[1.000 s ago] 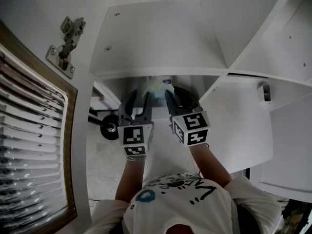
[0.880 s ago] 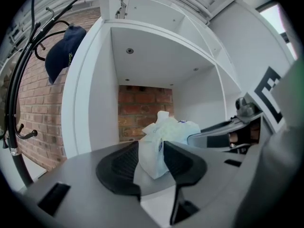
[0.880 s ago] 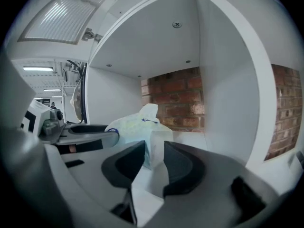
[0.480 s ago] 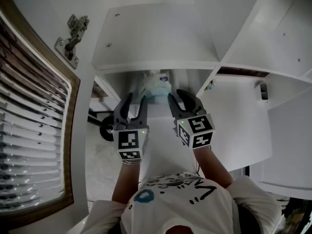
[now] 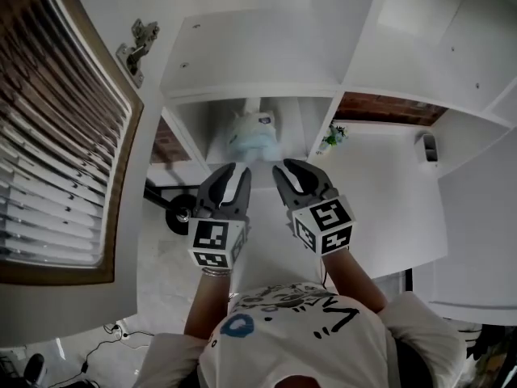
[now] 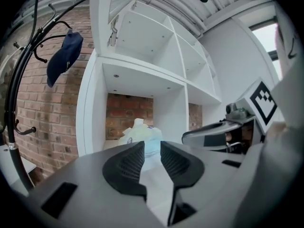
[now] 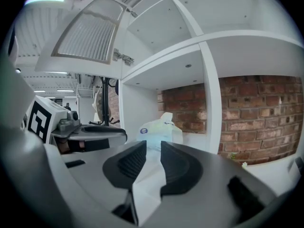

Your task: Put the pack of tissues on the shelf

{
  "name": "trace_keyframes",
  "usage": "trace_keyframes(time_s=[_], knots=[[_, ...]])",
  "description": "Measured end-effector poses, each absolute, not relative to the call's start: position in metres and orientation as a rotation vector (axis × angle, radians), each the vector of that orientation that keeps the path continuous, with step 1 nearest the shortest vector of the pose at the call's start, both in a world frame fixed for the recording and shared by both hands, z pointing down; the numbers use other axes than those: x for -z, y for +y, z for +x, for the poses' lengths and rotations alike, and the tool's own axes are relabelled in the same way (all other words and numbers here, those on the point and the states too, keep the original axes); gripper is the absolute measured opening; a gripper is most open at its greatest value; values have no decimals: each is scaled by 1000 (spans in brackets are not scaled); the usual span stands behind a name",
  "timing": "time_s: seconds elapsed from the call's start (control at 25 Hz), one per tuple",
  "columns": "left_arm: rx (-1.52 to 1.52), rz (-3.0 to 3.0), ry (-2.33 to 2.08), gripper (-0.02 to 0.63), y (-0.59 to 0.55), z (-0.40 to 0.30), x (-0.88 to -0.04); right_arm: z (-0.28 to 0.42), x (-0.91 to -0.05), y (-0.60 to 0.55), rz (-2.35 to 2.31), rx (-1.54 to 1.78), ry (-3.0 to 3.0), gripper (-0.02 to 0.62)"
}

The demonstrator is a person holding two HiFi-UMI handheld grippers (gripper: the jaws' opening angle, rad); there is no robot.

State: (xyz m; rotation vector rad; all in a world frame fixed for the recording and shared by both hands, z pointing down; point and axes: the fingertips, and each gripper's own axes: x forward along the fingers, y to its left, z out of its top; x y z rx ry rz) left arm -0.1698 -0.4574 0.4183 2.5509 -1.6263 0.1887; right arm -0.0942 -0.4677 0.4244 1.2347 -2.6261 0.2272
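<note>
The pack of tissues [image 5: 252, 134], pale with a light blue wrapper, rests inside a compartment of the white shelf unit [image 5: 250, 92]. No gripper touches it. My left gripper [image 5: 233, 178] and right gripper [image 5: 292, 173] hover side by side a little in front of that compartment, pointing at it. In the left gripper view the pack [image 6: 142, 133] shows beyond the left gripper [image 6: 152, 148]. Its jaws have just been closing and stand narrowly apart with nothing between them. In the right gripper view the pack [image 7: 159, 129] lies ahead of the right gripper [image 7: 153, 148], which also has a narrow empty gap.
A louvred cabinet door [image 5: 65, 136] hangs open at the left on a metal hinge [image 5: 139, 43]. A coat stand with a dark cap [image 6: 65, 56] stands left of the shelf unit. A small plant [image 5: 333, 136] sits in the neighbouring compartment, with a brick wall [image 7: 256, 113] behind.
Both grippers have drawn back out of the compartment, leaving the pack on the shelf. The left gripper's jaws have come closer together.
</note>
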Motion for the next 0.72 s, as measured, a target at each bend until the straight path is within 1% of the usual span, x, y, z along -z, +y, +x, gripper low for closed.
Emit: trace_keyframes(time_s=[0.2, 0.4, 0.6, 0.72], knots=[[-211, 2590, -1526, 78, -432, -152, -418, -84, -420, -445, 1201, -217, -2634, 85], [-210, 2614, -1513, 42, -412, -143, -416, -69, -419, -427, 1190, -207, -2635, 58], [-334, 2683, -1517, 25, -391, -130, -418, -57, -423, -407, 1173, -217, -2639, 46], [-336, 2686, -1490, 18, -378, -125, -421, -55, -425, -393, 1142, -230, -2654, 43]])
